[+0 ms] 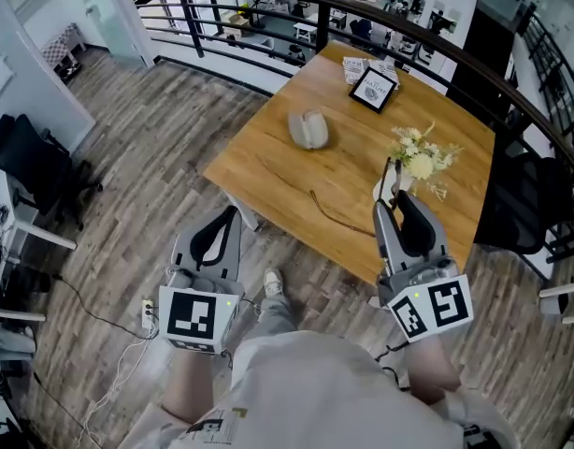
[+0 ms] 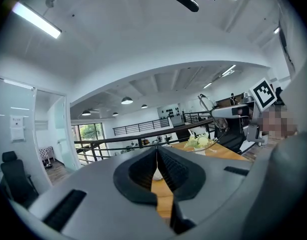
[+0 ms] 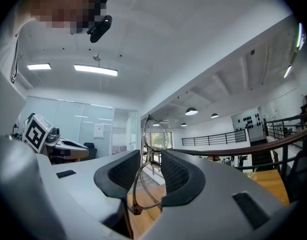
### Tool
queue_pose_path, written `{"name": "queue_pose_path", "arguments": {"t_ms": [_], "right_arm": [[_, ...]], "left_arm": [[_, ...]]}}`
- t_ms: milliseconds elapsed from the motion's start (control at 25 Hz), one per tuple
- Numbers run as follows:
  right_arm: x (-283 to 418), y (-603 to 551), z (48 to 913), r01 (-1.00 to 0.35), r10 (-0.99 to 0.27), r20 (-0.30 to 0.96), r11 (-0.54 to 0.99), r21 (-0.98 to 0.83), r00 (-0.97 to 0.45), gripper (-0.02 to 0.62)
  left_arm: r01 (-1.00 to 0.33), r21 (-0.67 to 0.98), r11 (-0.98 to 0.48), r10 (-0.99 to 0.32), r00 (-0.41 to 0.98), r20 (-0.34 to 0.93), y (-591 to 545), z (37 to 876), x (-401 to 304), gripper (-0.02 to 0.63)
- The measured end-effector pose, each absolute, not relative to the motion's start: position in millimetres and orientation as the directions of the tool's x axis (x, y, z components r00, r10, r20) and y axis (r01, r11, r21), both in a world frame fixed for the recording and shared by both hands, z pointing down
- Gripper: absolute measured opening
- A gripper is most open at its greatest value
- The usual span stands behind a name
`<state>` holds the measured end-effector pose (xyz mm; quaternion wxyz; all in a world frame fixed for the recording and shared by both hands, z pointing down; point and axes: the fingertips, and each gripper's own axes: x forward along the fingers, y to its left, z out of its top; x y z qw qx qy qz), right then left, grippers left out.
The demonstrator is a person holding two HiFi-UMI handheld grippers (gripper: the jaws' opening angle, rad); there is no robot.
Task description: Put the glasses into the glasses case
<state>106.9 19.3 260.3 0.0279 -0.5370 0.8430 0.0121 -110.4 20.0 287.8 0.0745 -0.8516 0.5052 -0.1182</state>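
Right tongs (image 1: 393,187) pinch the glasses (image 3: 146,176) by the thin frame, lower right of the head view. The glasses case (image 1: 308,129) lies upper centre on the surface (image 1: 268,162) and looks shut. Left tongs (image 2: 157,156) are closed and empty. Risk: the frame twists or slips in the narrow pinch.

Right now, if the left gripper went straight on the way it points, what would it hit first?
Likely the glasses case on the table: the left gripper, jaws shut, has it dead ahead; depth is uncertain.

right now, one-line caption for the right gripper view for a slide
Right gripper shut on the thin-framed glasses, one lens standing above its jaws
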Motion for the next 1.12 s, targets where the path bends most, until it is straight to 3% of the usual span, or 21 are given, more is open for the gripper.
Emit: {"name": "queue_pose_path", "arguments": {"t_ms": [480,1120], "right_arm": [[43,-115,261,-0.933,-0.933,0.01,0.359,0.033,-0.359,0.155],[29,-216,295,-0.96,-0.958,0.085,0.276,0.038,-0.272,0.154]], "left_arm": [[-0.792,-0.236,-0.564,-0.826,0.543,0.151,-120,292,-181,0.018],[-0.721,-0.199,-0.664,-0.748,0.635,0.195,-221,328,-193,0.018]]}}
